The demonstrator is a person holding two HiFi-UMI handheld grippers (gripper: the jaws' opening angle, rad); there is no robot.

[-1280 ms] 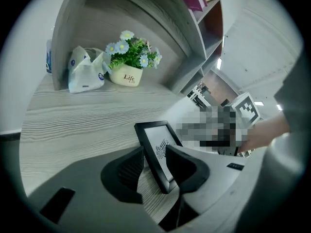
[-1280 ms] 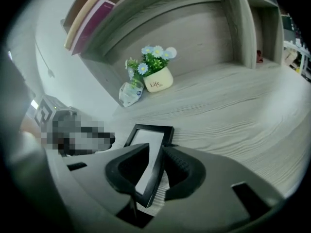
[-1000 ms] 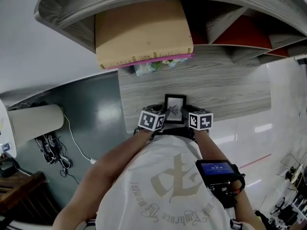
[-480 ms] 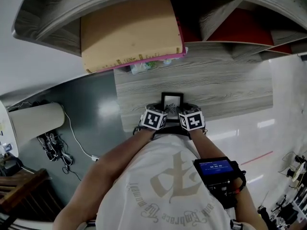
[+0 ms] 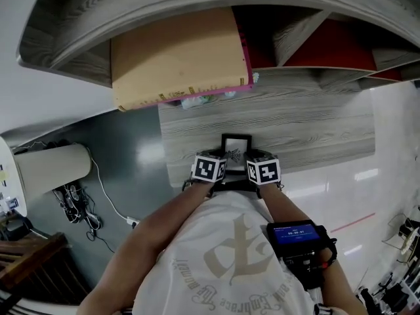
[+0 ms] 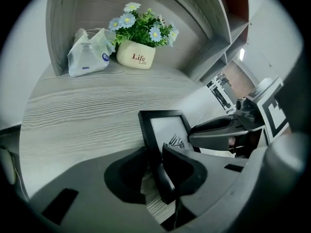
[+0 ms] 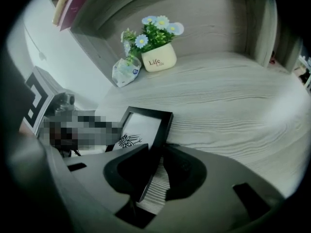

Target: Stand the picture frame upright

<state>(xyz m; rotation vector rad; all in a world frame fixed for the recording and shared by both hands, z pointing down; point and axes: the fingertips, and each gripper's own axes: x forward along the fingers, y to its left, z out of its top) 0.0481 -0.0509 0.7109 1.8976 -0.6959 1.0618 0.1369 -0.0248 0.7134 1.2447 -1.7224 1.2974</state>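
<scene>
Closing: left gripper (image 6: 154, 168) and right gripper (image 7: 156, 171), jaws narrowing, each around 1 side edge of the frame (image 5: 236, 151), not yet pinching.
Frame: on the desk (image 5: 308, 123) near its front edge, between both grippers.
Risk: an uneven squeeze could twist the frame or let it slip; thin edges give little purchase.
Pointing: picture faces up; long axis runs away from the person.

Forearms (image 5: 161, 218) toward 12 o'clock, left gripper (image 6: 155, 165) and right gripper (image 7: 156, 171) abreast, jaws closing around picture frame (image 6: 166, 129) edges.
</scene>
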